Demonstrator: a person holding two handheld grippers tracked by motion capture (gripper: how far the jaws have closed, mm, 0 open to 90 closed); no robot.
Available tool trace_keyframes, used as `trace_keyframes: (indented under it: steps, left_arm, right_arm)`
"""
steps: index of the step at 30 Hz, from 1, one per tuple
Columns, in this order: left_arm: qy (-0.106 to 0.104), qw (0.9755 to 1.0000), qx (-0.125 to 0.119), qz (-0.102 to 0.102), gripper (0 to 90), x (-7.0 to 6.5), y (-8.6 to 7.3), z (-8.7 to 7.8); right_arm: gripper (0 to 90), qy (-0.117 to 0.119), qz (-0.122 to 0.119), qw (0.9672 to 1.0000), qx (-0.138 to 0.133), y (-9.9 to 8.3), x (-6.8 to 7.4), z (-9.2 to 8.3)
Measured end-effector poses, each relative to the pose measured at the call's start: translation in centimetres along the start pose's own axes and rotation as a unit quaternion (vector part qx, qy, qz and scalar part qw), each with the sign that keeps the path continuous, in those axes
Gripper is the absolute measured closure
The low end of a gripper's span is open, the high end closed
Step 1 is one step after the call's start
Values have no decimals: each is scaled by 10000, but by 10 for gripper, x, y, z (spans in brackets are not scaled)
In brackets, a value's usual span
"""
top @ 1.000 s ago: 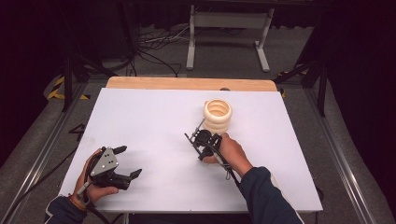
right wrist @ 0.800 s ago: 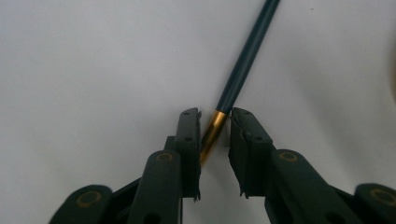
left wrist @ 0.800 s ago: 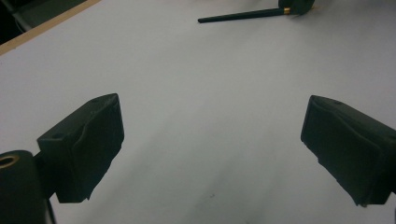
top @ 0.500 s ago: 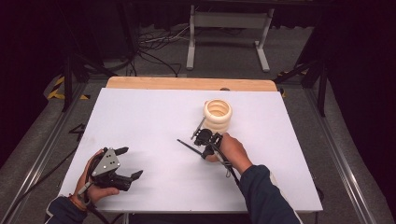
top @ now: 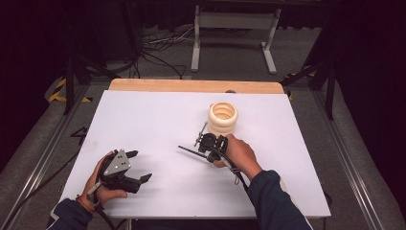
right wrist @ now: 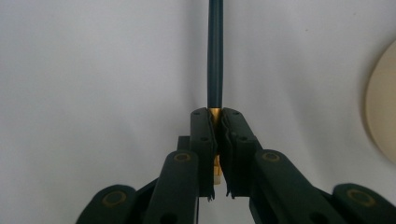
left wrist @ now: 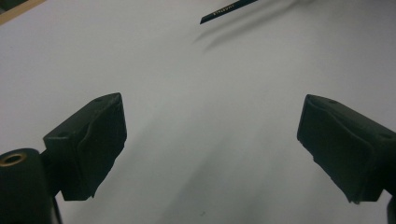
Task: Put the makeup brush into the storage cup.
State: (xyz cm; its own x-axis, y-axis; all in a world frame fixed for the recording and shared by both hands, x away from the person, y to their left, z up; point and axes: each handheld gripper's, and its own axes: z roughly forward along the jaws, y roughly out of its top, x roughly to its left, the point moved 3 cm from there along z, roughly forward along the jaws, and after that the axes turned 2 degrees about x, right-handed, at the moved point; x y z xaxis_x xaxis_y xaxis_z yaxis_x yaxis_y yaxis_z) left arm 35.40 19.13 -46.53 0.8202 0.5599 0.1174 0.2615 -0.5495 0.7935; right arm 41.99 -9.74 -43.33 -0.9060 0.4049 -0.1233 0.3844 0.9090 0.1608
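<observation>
Clamping the dark pencil at its gold-banded end between the 2 jaws of the right gripper, these having just been closing and now pressing fully together on the shaft, with no gap to either side. Projecting the rest of the pencil straight ahead past the jaw tips. In the high view, carrying the pencil roughly level and pointing leftward from the right gripper, low over the white table and just in front of the cream ribbed cup; a second ago, no such length reaching out to the left. Judging by this, securing the grasp, leaving the pencil ready for carrying, perhaps to the cup. Resting the left gripper near the table's front-left corner, well apart, jaws spread wide and holding nothing.
</observation>
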Motion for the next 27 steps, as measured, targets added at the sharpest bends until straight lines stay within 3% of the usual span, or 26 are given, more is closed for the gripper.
trace_keyframes:
  steps: [4, 11, 14, 19, 25, 27]
  left_arm:
    - [-65, 9997, 175, 148, 93, -3, 10, 12]
    - [-235, 9982, 331, 439, 127, -7, 31, 34]
    - [-249, 9976, 364, 531, 152, -8, 36, 37]
    - [-476, 9954, 436, 703, 221, -11, 43, 43]
    - [-786, 9900, 586, 1015, 434, -20, 49, 48]
    - [-792, 9891, 634, 1064, 526, -21, 50, 49]
  right_arm:
    - [847, -166, -199, 9996, -116, -1, 4, -12]
    - [847, -116, -639, 9976, -220, 1, 13, -22]
    - [846, -70, -782, 9967, -204, 3, 18, -24]
    - [847, -26, -1015, 9946, -223, 7, 28, -27]
    - [846, -43, -1381, 9904, 8, 13, 40, -25]
    - [846, -26, -1503, 9886, 3, 16, 43, -24]
